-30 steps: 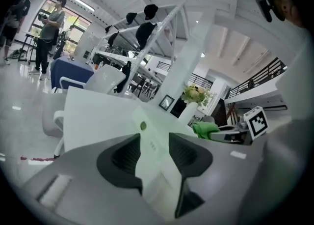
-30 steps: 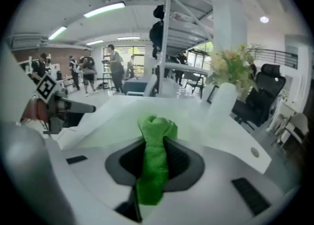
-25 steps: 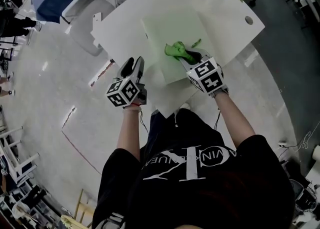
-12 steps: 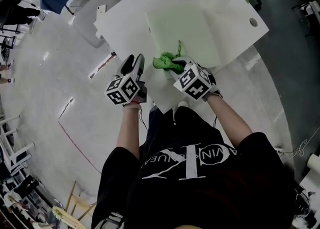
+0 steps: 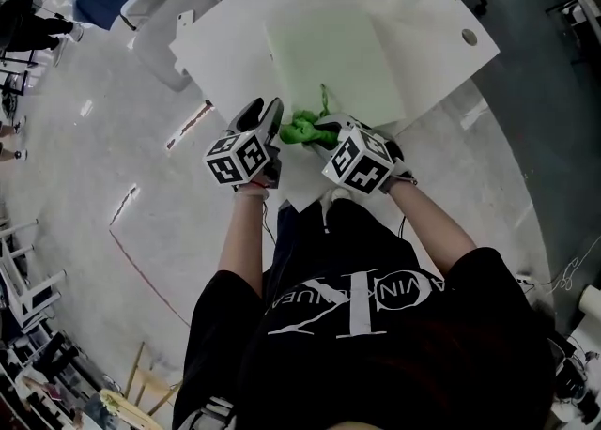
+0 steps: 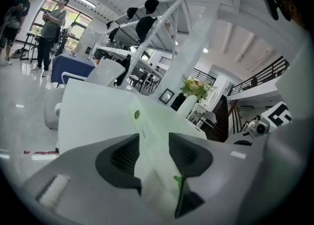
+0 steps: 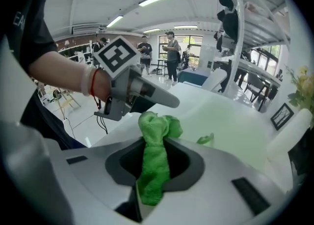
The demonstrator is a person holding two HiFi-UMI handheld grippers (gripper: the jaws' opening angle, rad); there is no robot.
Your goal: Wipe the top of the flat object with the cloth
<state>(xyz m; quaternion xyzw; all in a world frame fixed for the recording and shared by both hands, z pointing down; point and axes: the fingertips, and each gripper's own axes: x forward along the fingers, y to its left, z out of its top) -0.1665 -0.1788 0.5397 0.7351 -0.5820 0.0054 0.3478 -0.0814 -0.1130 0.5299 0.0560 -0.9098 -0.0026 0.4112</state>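
Right hand-held gripper is closed on the green cloth. It pinches the cloth at its bunched middle, and a wad stays free ahead of the jaws. The cloth looks soft, light and limp, so it probably must be pressed flat to wipe well. It sits at the near left corner of the pale mat, by the near edge of the desk. The mat seems thin and may slide. Left hand-held gripper has its jaws apart with the mat's edge between them, apparently not pressed. Both forearms reach forward, with the grippers close together.
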